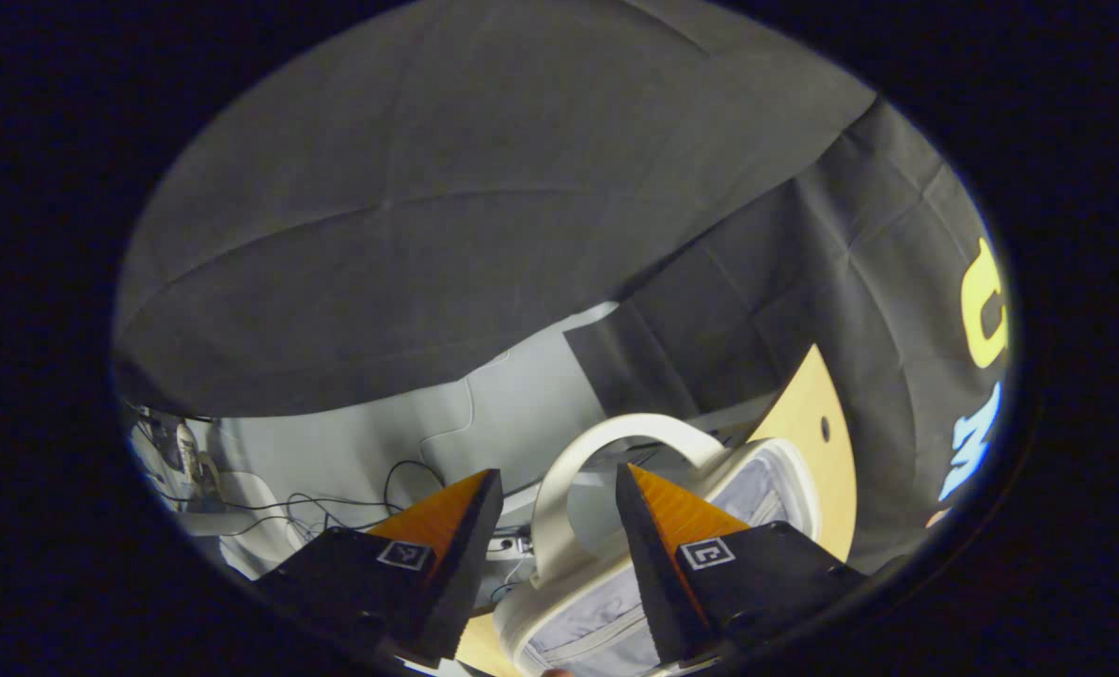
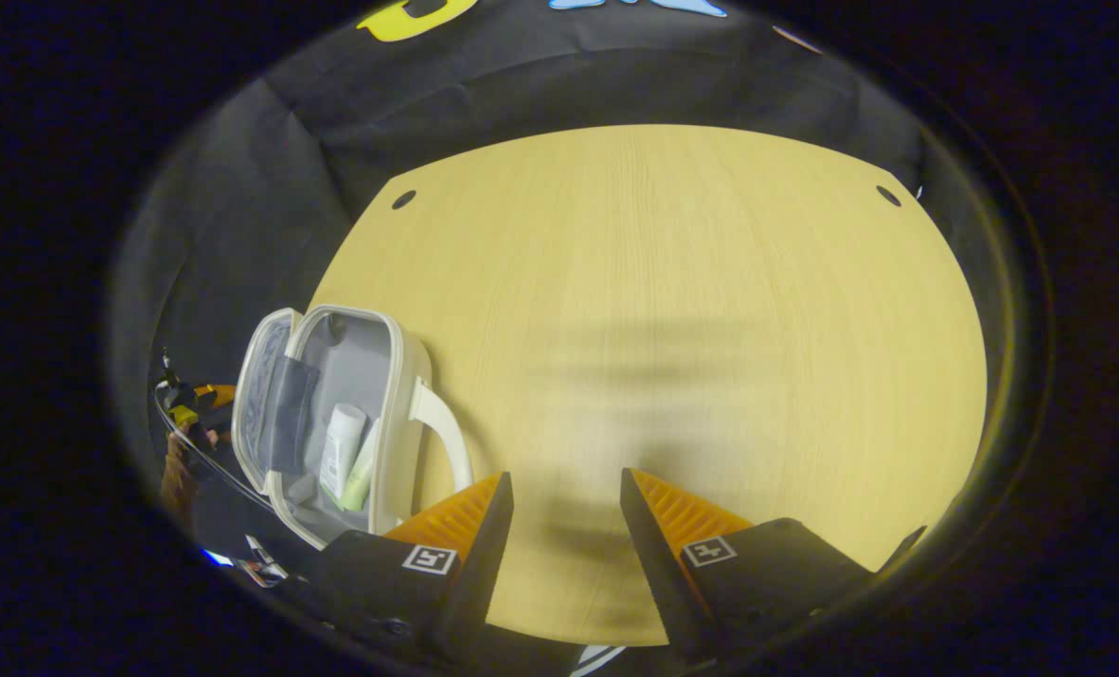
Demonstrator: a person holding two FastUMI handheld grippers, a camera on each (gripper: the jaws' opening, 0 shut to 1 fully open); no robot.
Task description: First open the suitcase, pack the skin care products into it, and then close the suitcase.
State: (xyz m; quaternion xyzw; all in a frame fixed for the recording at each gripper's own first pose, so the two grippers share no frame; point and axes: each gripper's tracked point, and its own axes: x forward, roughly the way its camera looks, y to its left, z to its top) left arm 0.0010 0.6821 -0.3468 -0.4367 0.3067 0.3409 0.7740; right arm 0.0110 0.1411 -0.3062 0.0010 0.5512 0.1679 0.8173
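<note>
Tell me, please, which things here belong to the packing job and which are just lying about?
Job:
suitcase, open on the table
handle
white bottle inside
green tube beside it
left gripper, open, jaws astride the handle
right gripper, open over the table

Lying about:
cables

Pale wood-grain table [image 2: 672,310], smooth and matt. Cream suitcase [image 2: 400,395] with a smooth, slightly glossy plastic-looking shell and handle [image 1: 559,480]; grey cloth lining [image 2: 357,362] inside. 2 smooth plastic-looking tubes [image 2: 341,449] within. Black wall cloth [image 2: 240,216], matt and creased. Ribbed finger pads [image 2: 682,512].
</note>
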